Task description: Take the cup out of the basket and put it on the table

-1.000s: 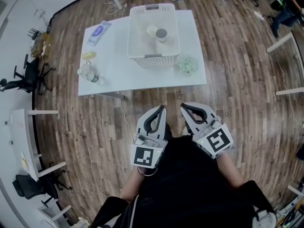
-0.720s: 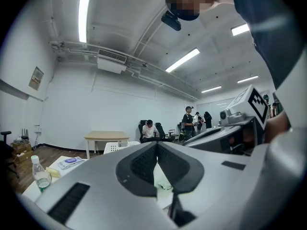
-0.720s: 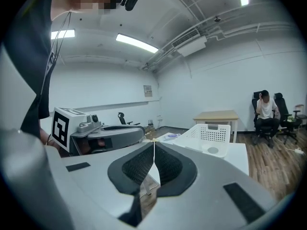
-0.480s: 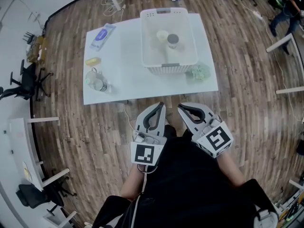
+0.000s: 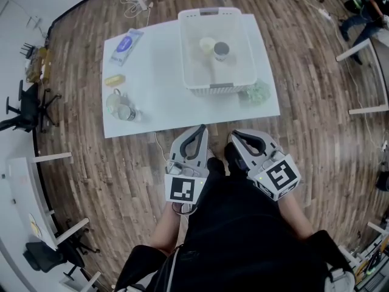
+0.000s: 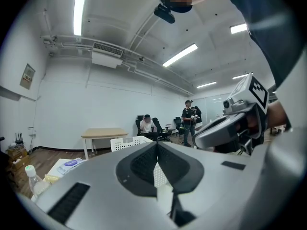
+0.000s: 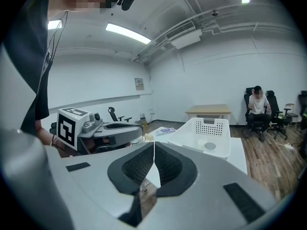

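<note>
We hold the two tongs low in front of our body, over the wooden floor (image 5: pixel 91 157) and just short of the near edge of the white table (image 5: pixel 152 96). The left tongs (image 5: pixel 200 129) are fully closed: in the left gripper view the dark pads (image 6: pixel 144 164) meet along one thin line and nothing lies between them. The right tongs (image 5: pixel 234 137) are closed in the same way, pad against pad, and hold nothing. They sit side by side, near each other but not touching, and both point toward the table.

The white basket (image 5: pixel 219 87) stands on the far right part of the table, well apart from both tongs. Two cups are inside it, toward its far end: a pale cup (image 5: pixel 207 44) and, just beside it on the right, a dark-topped cup (image 5: pixel 221 50). Both appear upright. We cannot tell whether they touch.

A crumpled green thing (image 5: pixel 258 93) lies on the table, against the basket's near right corner. On the left part of the table there is a flat packet with a blue label (image 5: pixel 124 44) at the far side, a small yellow thing (image 5: pixel 114 79) nearer, and a clear plastic bottle (image 5: pixel 123 111) on its side close to the near left corner. Office chairs (image 5: pixel 24 102) stand along the wall to the left.
</note>
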